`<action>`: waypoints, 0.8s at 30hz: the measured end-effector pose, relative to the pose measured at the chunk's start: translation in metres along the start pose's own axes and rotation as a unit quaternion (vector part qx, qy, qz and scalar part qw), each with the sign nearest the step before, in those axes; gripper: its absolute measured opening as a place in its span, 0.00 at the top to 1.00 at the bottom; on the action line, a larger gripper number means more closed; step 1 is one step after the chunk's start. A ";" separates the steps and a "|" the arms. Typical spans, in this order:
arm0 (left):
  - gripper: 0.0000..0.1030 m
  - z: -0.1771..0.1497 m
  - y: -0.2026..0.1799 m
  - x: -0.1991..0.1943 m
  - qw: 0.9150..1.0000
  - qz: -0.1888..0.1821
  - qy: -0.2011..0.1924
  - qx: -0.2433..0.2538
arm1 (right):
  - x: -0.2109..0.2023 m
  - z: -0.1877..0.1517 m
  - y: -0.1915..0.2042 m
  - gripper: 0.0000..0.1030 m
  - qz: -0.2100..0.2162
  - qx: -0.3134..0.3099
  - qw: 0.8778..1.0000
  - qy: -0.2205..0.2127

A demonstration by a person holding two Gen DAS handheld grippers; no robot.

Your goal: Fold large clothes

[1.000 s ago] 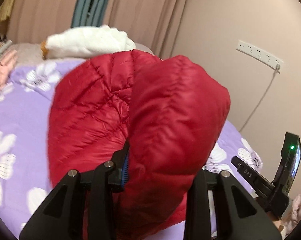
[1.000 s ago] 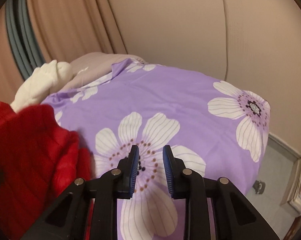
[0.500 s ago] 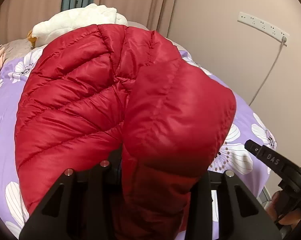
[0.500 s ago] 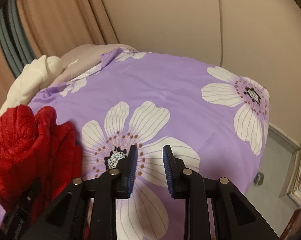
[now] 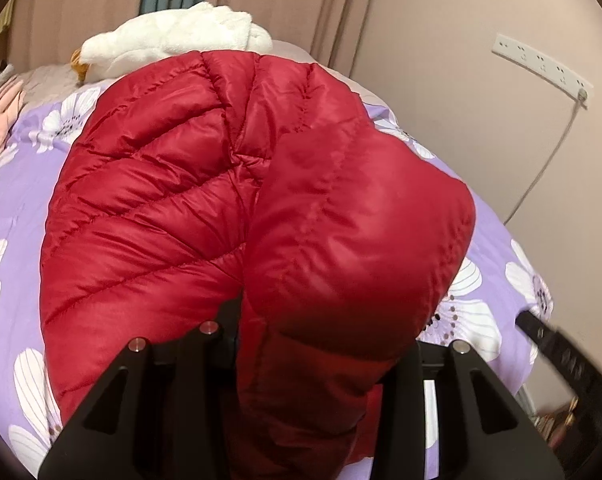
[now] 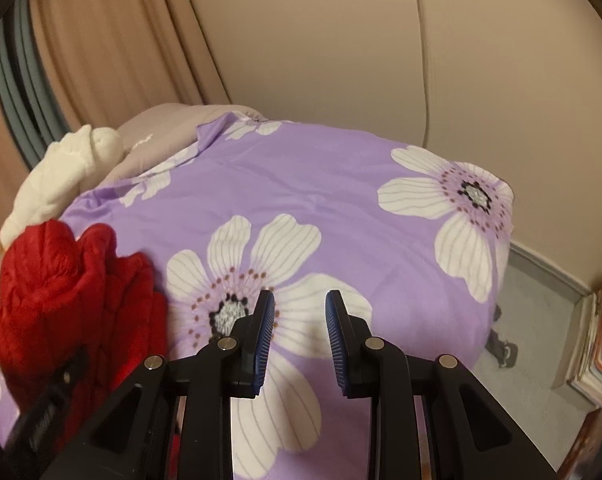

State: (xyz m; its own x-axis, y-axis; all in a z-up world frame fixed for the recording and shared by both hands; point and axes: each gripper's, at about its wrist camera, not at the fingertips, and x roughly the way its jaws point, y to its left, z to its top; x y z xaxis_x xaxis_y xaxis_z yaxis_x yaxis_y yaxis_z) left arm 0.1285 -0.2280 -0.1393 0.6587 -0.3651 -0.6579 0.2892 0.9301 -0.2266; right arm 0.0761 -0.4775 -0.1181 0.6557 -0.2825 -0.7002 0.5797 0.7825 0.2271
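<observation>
Red jacket [image 5: 205,216] bunched in the left tongs [image 5: 317,360] — long axis running away up the bed [image 6: 341,184].
Left tongs clamp its near fold; right tongs [image 6: 299,336], apart and empty, sit just right of the jacket.
</observation>
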 end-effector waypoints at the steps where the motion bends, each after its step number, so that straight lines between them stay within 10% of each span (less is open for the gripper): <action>1: 0.62 0.001 -0.001 -0.001 1.000 0.001 0.001 -0.005 | -0.002 -0.002 0.000 0.73 -0.001 -0.001 1.000 0.001; 24: 0.46 -0.023 -0.033 -0.016 1.000 0.008 0.011 0.020 | -0.049 -0.020 -0.003 0.72 -0.007 0.003 0.999 -0.034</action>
State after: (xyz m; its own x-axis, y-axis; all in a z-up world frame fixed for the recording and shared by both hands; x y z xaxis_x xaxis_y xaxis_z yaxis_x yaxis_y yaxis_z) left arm 0.0924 -0.2517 -0.1383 0.6477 -0.3481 -0.6777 0.3066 0.9334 -0.1864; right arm 0.0330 -0.4546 -0.0982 0.6787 -0.3303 -0.6560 0.5918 0.7749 0.2220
